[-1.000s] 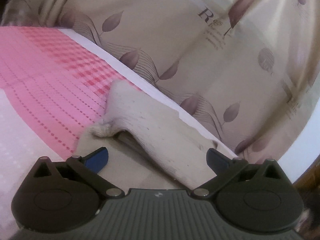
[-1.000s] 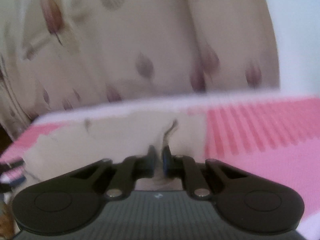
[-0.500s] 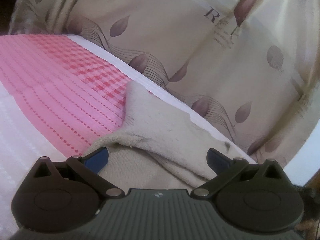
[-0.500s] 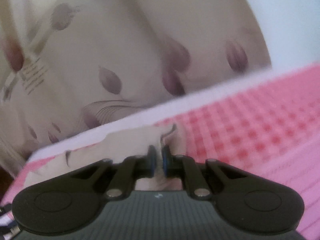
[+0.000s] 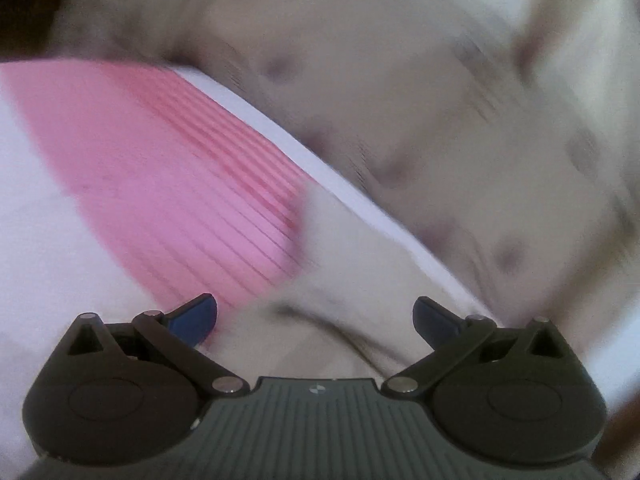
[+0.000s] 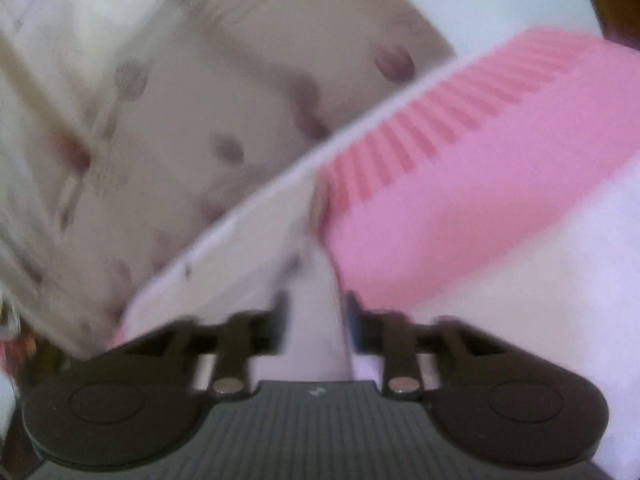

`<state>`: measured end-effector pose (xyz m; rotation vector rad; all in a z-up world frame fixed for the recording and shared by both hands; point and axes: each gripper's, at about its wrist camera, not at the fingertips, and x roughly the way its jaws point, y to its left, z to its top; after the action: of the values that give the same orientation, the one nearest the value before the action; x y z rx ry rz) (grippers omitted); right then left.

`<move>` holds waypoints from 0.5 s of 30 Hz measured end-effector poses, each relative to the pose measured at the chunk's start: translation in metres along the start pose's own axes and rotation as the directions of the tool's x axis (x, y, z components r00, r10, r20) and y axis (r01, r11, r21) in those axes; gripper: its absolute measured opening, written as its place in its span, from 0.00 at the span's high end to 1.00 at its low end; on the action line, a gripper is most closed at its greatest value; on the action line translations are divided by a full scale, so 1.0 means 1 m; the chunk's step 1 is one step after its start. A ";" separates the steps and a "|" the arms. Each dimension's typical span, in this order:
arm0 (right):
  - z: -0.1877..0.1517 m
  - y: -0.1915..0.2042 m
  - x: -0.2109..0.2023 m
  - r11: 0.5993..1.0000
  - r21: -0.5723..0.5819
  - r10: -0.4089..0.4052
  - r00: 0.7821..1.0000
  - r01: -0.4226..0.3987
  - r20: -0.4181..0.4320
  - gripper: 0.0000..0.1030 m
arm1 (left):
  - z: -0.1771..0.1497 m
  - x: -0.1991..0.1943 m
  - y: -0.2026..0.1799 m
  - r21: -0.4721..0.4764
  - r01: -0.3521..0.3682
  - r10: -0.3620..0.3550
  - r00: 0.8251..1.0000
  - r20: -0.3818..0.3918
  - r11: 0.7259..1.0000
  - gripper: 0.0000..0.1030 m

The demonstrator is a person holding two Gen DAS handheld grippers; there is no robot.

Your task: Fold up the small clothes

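A small beige garment (image 5: pixel 340 280) lies on the pink and white bedsheet (image 5: pixel 160 168) near its far edge. Both views are blurred by motion. My left gripper (image 5: pixel 314 316) is open and empty just above the garment's near part, its blue fingertips (image 5: pixel 196 314) wide apart. In the right wrist view the garment (image 6: pixel 256 248) runs from the sheet edge down between my fingers. My right gripper (image 6: pixel 316 316) has its jaws a little apart with a strip of the pale cloth between them; the blur hides whether they pinch it.
A beige curtain with leaf prints (image 5: pixel 440 100) hangs behind the bed's far edge; it also shows in the right wrist view (image 6: pixel 180 120). The pink sheet (image 6: pixel 460 168) stretches right. Dark floor or furniture (image 6: pixel 24 360) shows at lower left.
My right gripper's jaws have parted from tightly shut to a small gap and the view has swung and tilted. My left gripper has shifted quickly, still open, over the garment.
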<state>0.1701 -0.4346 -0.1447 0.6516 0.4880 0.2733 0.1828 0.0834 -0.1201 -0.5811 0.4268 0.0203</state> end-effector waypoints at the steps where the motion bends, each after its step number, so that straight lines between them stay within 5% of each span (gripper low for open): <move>1: -0.013 0.001 -0.017 0.999 -0.040 -0.030 0.999 0.029 -0.021 0.32 | 0.003 -0.005 0.000 0.011 0.038 -0.038 0.998 -0.042 0.999 0.02; 2: -0.023 0.004 -0.030 0.996 -0.080 -0.049 0.998 0.047 -0.033 0.22 | 0.004 -0.015 0.002 0.010 0.076 -0.076 0.995 -0.066 0.997 0.01; 8: -0.062 0.014 -0.063 0.986 -0.165 -0.007 0.991 -0.015 -0.134 0.23 | 0.002 -0.076 0.026 0.059 0.107 -0.091 0.968 -0.233 0.992 0.01; 13: -0.081 0.032 -0.064 0.969 -0.248 -0.012 0.992 -0.019 -0.123 0.25 | -0.019 -0.110 0.061 -0.021 0.146 -0.144 0.920 -0.365 0.989 0.01; 15: -0.086 0.035 -0.062 0.973 -0.221 0.029 0.989 -0.061 -0.144 0.51 | -0.026 -0.119 0.063 -0.012 0.169 -0.161 0.911 -0.381 0.986 0.01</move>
<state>0.0695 -0.3879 -0.1604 0.4238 0.5675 0.4131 0.0559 0.1344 -0.1259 -0.5994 0.7541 -0.2640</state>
